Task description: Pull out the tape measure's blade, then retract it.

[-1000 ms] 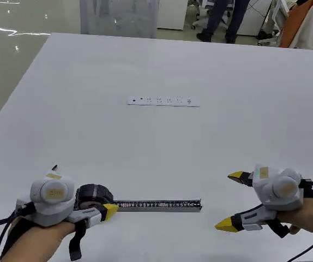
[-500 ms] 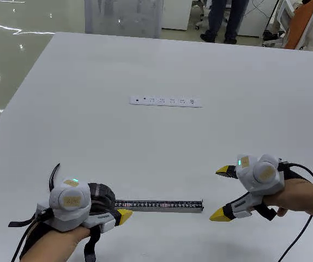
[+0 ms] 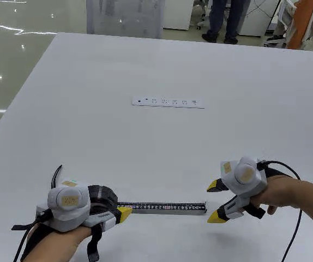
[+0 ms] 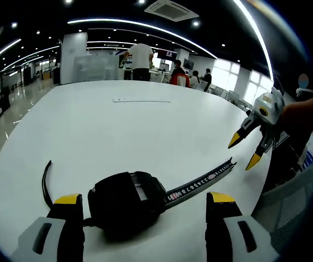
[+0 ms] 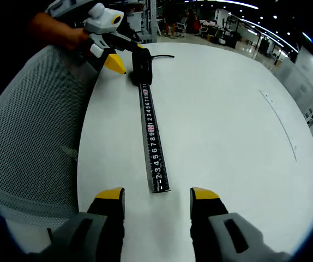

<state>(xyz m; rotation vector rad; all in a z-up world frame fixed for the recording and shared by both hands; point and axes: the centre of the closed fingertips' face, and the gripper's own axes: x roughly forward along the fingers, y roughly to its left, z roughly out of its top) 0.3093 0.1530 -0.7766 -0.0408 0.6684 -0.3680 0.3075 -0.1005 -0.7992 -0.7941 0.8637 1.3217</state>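
From the head view, a broad white table (image 3: 91,109) runs away towards a glossy floor (image 3: 9,49), and people (image 3: 222,19) stand beyond the far edge. A white power strip (image 3: 167,102) lies flat mid-table. Close to the near edge the left gripper (image 3: 110,204) has its jaws spread around the black tape measure (image 3: 102,195). The blade (image 3: 164,207) lies flat along the near edge. The right gripper (image 3: 215,202) is spread wide, just past the blade's tip.

In the left gripper view the case sits on the table between the parted yellow-tipped jaws. It is clear of the right-hand jaw; whether the other jaw touches it is hard to say. A black strap (image 4: 46,180) curls off the case. Strip lights (image 4: 145,24) cross the dark ceiling.

In the right gripper view the blade's end lies in the gap between the parted jaws, touching neither. A grey mesh chair back (image 5: 31,125) stands off the table's near edge.
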